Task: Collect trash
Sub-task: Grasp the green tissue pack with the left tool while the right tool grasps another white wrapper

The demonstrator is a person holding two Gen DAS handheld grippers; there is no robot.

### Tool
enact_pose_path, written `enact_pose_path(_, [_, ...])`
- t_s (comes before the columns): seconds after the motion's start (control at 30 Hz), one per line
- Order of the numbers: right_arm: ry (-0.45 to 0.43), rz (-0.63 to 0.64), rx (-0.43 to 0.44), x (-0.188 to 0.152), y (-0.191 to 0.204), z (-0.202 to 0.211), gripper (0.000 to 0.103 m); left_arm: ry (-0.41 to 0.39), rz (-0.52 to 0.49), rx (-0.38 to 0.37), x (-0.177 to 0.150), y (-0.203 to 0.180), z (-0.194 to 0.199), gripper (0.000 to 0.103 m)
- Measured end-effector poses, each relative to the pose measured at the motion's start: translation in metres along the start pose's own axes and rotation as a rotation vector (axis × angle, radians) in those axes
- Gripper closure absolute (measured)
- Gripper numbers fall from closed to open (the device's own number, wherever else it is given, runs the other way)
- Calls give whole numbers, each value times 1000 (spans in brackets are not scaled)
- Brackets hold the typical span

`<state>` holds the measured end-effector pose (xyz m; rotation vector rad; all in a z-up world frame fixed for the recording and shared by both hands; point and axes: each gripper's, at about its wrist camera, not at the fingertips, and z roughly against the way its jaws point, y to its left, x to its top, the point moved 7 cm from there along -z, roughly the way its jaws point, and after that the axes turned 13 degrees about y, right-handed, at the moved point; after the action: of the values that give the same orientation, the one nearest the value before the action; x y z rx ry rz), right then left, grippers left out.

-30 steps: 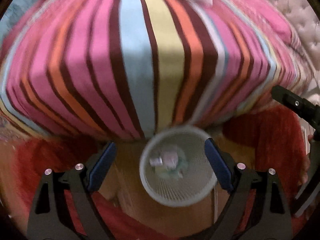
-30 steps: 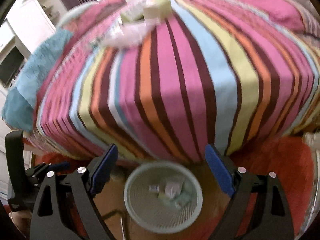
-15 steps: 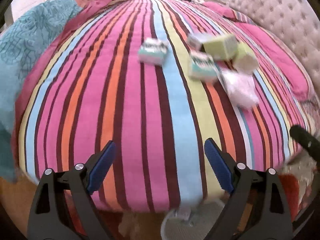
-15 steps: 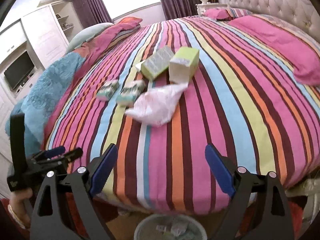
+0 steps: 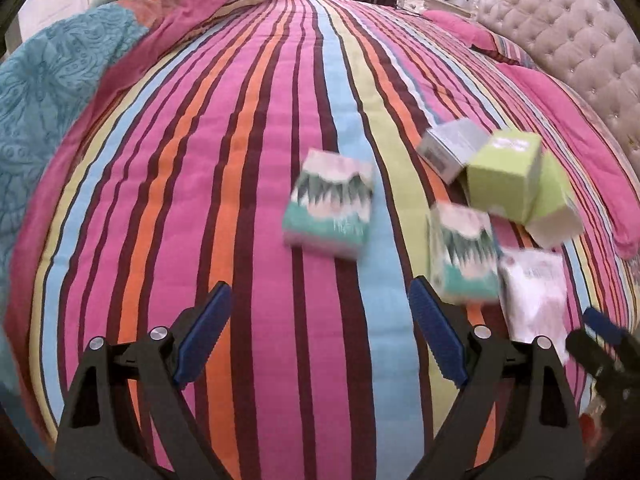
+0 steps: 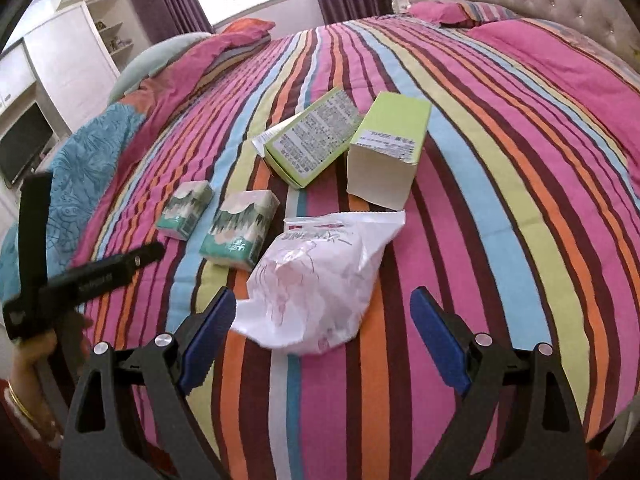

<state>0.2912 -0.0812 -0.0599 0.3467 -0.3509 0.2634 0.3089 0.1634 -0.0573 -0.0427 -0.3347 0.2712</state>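
Observation:
Trash lies on a striped bedspread (image 6: 500,168). A crumpled white plastic bag (image 6: 320,280) lies just ahead of my right gripper (image 6: 322,340), which is open and empty. Two teal tissue packs (image 6: 240,236) (image 6: 185,210) lie left of the bag. Two green cartons (image 6: 312,138) (image 6: 388,152) lie beyond it. My left gripper (image 5: 320,336) is open and empty above the bedspread (image 5: 200,160). A tissue pack (image 5: 330,210) lies ahead of it, another tissue pack (image 5: 462,256), the white bag (image 5: 536,296) and a green carton (image 5: 506,176) to its right.
A teal blanket (image 5: 52,92) and pink pillows (image 6: 444,10) lie on the bed. A tufted headboard (image 5: 568,40) is at the right. White cabinets and a dark screen (image 6: 24,144) stand at the left. A small grey box (image 5: 452,148) lies by the green carton.
Both grippers rose from over the mesh wastebasket on the floor and now point at the bed top. The basket has left both views. The trash items came closer.

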Motion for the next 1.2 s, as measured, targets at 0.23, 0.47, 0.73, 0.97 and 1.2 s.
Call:
enact_pose_path(0.23, [5, 14, -14, 10, 4, -14, 19, 19, -3, -13, 29, -1, -18, 16])
enact_pose_path(0.47, [36, 7, -21, 13, 3, -27, 19, 43, -19, 1, 42, -4, -34, 16])
enact_pose_path(0.73, [55, 17, -36, 19, 9, -43, 15, 74, -9, 63, 51, 3, -55, 16])
enact_pose_path(0.97, [10, 60, -68, 23, 12, -40, 43, 37, -6, 108, 60, 2, -56, 36])
enact_pose_path(1.2, [2, 25, -20, 13, 2, -25, 60, 14, 30, 91, 55, 11, -46, 53])
